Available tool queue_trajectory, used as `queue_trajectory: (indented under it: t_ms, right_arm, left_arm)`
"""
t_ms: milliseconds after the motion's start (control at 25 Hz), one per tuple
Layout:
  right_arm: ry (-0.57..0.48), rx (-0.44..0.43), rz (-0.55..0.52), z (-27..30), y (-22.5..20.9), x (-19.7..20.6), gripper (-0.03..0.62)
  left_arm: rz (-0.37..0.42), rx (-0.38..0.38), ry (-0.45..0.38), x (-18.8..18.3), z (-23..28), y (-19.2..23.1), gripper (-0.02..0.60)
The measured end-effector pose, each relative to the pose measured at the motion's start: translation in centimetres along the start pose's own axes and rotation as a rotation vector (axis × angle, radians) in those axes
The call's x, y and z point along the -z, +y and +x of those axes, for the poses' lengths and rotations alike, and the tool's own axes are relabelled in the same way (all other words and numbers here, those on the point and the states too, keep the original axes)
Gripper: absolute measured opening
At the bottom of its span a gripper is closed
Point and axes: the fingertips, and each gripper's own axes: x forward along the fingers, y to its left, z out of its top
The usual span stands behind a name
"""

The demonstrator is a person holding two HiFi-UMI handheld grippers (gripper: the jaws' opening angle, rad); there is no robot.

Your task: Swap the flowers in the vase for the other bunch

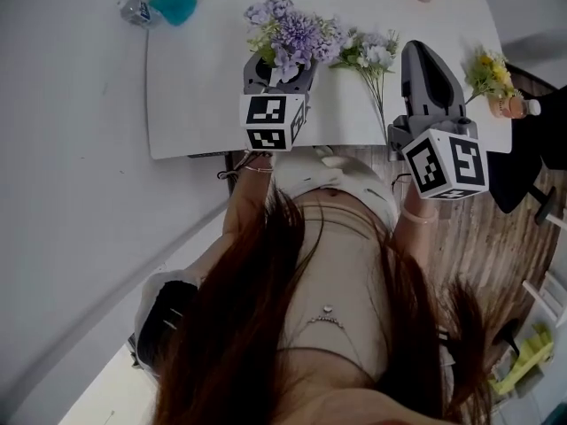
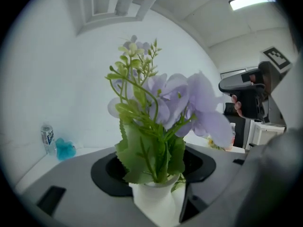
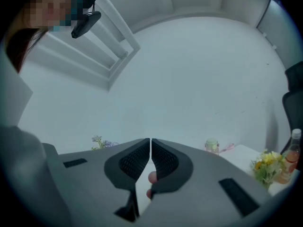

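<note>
Left gripper view: white vase (image 2: 154, 200) of purple flowers (image 2: 189, 108) tight between left tongs (image 2: 156, 170); right tongs (image 3: 150, 148) together, empty.

White table (image 1: 190, 104) — wood-plank floor (image 1: 478, 246), pale walls (image 3: 199, 70).

Left gripper (image 1: 282, 69) tilts slightly down, jaws wide, clamped on the vase (image 2: 154, 200). Right gripper (image 1: 418, 51) is level, jaws together, empty.

Flower bunches, three: purple bunch (image 1: 297, 35), pale bunch (image 1: 372, 53), yellow bunch (image 1: 490, 71). One vase (image 2: 154, 200). Bottles, two: clear bottle (image 1: 135, 10), orange bottle (image 1: 521, 107). Grippers, two: left gripper (image 2: 154, 169), right gripper (image 3: 150, 148). One teal object (image 1: 174, 4).
</note>
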Motion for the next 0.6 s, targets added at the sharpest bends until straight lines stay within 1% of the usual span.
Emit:
queue_trajectory:
  t_ms: [120, 280, 440, 600]
  right_arm:
    - [-0.007, 0.020, 0.015, -0.3, -0.5, 0.0, 0.029]
    - [-0.014, 0.029, 0.023, -0.5, -0.6, 0.0, 0.029]
    - [-0.019, 0.030, 0.021, -0.7, -0.6, -0.1, 0.029]
    - [-0.026, 0.022, 0.022, -0.9, -0.6, -0.3, 0.029]
  left_arm:
    - [0.031, -0.019, -0.016, -0.3, -0.2, 0.0, 0.217]
    - [0.032, -0.036, -0.045, -0.8, -0.3, 0.4, 0.167]
    - [0.039, -0.045, -0.082, -1.9, -0.5, 0.5, 0.140]
    - [0.027, -0.040, -0.116, -3.2, -1.0, 0.2, 0.131]
